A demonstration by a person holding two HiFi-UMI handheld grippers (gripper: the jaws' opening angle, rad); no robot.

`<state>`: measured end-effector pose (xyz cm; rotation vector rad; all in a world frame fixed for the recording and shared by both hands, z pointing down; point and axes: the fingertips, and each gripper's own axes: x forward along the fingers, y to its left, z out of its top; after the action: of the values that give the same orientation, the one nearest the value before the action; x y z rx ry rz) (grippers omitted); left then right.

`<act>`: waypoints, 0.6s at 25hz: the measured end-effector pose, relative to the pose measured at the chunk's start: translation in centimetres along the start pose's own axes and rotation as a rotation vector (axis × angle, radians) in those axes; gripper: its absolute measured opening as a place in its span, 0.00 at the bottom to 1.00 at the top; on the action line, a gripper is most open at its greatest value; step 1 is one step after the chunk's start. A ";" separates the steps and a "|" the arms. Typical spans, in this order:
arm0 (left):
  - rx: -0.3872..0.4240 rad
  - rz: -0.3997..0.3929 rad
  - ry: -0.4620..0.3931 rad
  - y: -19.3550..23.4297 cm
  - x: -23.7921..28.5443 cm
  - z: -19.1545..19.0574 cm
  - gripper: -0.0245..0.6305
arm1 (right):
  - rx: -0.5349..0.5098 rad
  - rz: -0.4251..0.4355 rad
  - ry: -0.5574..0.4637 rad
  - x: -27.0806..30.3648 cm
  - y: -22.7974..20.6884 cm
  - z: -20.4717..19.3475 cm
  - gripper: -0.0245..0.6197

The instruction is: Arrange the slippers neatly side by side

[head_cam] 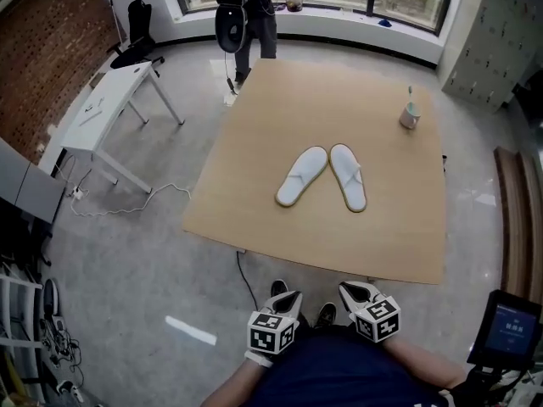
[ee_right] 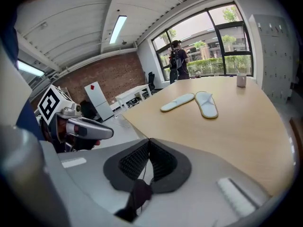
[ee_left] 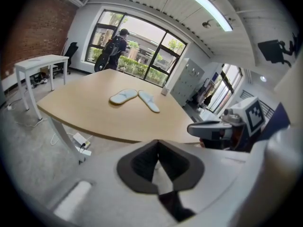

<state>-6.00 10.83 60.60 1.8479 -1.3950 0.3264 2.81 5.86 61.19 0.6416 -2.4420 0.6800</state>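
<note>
**Q:** How are the two hands posed?
**A:** Both are held low against the person's body, short of the near edge of the table [head_cam: 254, 202]. The left gripper [head_cam: 288, 296] and the right gripper [head_cam: 349, 289] sit side by side. Each tilts forward and down toward the tabletop, marker cube uppermost. In each gripper's own view the dark pads meet at their tips, so both pairs of jaws are closed and hold nothing.

**Q:** Where are the slippers, and what stands around them?
**A:** The left slipper [head_cam: 302, 176] and the right slipper [head_cam: 348, 176] lie straps up near the table's middle, well apart from the grippers. They form a V, with the far ends close together and the near ends spread. Only bare tabletop lies between them and the grippers. A cup [head_cam: 410, 115] stands toward the far right corner. Off the table there is a white desk [head_cam: 106, 104] at left, a cable [head_cam: 127, 203] on the floor, a person [head_cam: 253, 15] by the window and a screen [head_cam: 507, 329] at lower right.

**Q:** What is hidden or unclear?
**A:** The forearms are cut off by the lower frame edge. It is too fine to tell whether the slippers' far ends touch
</note>
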 end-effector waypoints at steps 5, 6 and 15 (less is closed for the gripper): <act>0.142 -0.075 0.058 2.9 3.0 4.8 0.04 | 0.096 -0.113 -0.038 3.2 -3.1 3.2 0.05; 0.163 -0.096 0.068 3.4 3.5 6.0 0.04 | 0.111 -0.133 -0.052 3.7 -3.5 4.0 0.05; 0.278 -0.230 0.117 8.5 6.7 13.9 0.04 | 0.162 -0.247 -0.092 8.6 -4.7 9.8 0.05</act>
<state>-14.54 -4.50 59.15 2.1549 -1.0874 0.5222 -4.49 -5.90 60.54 1.0402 -2.3502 0.7656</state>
